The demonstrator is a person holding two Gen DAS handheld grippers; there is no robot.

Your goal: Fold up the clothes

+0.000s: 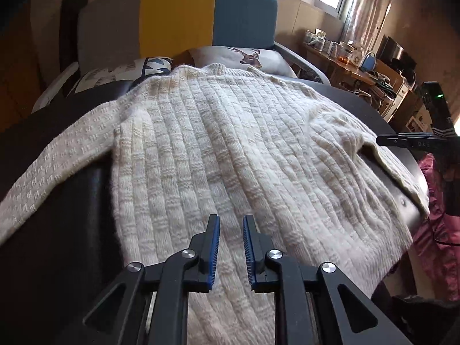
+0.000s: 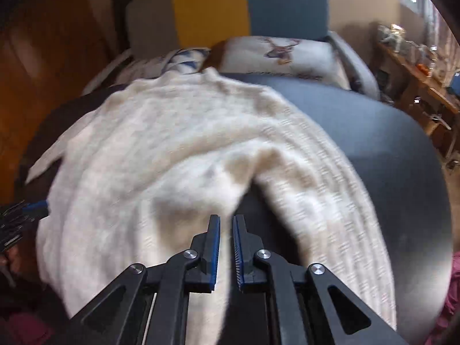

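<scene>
A cream cable-knit sweater [image 1: 218, 149] lies spread flat over a dark round table [image 1: 51, 258], body in the middle, one sleeve [image 1: 49, 172] trailing off toward 9 o'clock and the other sleeve [image 1: 402, 169] draped over the table edge at 3 o'clock. No container holds any clothing; the only holders in sight are jars and small boxes crowding a wooden side table [image 1: 342, 57] at 2 o'clock, their contents too small to make out.

The left gripper [image 1: 231, 221] hangs just over the sweater's lower body at 6 o'clock in the left wrist view. Its blue-padded fingers [image 1: 214, 247] stand a narrow gap apart with bare knit showing between them, so it is released and grasps nothing; whether the tips touch the wool cannot be told.

In the blurred right wrist view, the right gripper [image 2: 226, 221] sits at 6 o'clock above the notch where the sleeve meets the body, dark tabletop and the body's edge showing in the slim gap between its fingers [image 2: 238, 247]. It too is unclenched, with no fabric pinched. From the left wrist view its black tip shows side-on at 3 o'clock, just above the draped sleeve.

Beyond the table at 12 o'clock stands a sofa [image 1: 178, 17] panelled grey, yellow and blue, with a deer-print cushion [image 1: 244, 57] beside a patterned cushion [image 1: 126, 70].
</scene>
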